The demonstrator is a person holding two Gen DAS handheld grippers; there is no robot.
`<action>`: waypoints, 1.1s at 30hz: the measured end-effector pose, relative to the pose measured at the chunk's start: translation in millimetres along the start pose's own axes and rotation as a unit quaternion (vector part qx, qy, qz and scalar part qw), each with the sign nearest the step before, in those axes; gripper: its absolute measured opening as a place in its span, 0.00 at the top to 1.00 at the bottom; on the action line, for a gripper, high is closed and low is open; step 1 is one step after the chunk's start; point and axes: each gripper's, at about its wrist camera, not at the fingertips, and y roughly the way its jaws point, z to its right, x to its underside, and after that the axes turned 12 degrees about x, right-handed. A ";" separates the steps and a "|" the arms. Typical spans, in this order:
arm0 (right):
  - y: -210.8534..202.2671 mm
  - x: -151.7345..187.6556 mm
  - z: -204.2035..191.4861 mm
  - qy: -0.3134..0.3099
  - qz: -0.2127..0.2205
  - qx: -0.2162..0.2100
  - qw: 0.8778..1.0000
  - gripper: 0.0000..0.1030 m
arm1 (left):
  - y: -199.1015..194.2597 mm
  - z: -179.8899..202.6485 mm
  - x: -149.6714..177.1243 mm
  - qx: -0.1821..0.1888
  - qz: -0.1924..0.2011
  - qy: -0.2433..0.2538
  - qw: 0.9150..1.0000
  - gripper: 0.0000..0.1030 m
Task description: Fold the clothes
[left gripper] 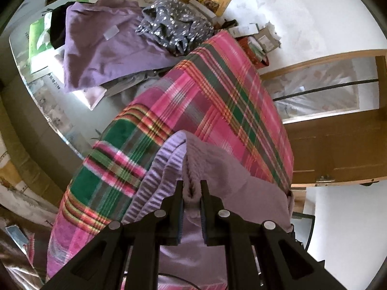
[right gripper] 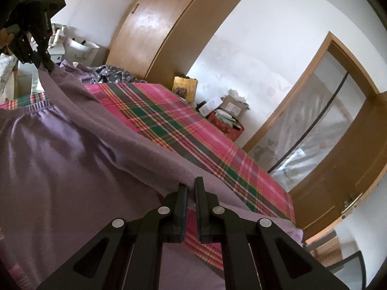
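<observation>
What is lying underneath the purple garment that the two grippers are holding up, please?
Under the purple garment lies the pink-and-green plaid blanket; the part directly beneath the cloth is covered.

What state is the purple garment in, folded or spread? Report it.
Spread, not folded: the purple garment hangs stretched between left gripper and right gripper above the plaid blanket.

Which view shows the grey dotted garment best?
The left wrist view: the dotted garment lies crumpled in plain sight past the plaid blanket, beside a purple garment, its pale spots clear. The right wrist view shows only a small dark sliver of it behind the held purple cloth.
</observation>
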 end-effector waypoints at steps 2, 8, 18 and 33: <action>-6.2 2.3 -2.5 0.000 0.000 -0.001 1.000 0.94 | -0.9 -0.3 2.7 -0.007 -0.005 0.002 1.000 0.89; -23.3 9.8 -4.9 0.005 0.003 -0.001 1.000 0.94 | -5.5 -0.4 11.2 -0.004 -0.004 0.010 1.000 0.89; -51.9 21.9 -12.5 0.009 0.004 -0.003 1.000 0.94 | -10.4 -9.2 28.3 0.009 -0.003 0.009 1.000 0.89; -86.0 47.3 -23.7 0.027 0.001 -0.009 1.000 0.94 | -16.6 -35.1 59.4 0.030 -0.008 0.001 1.000 0.89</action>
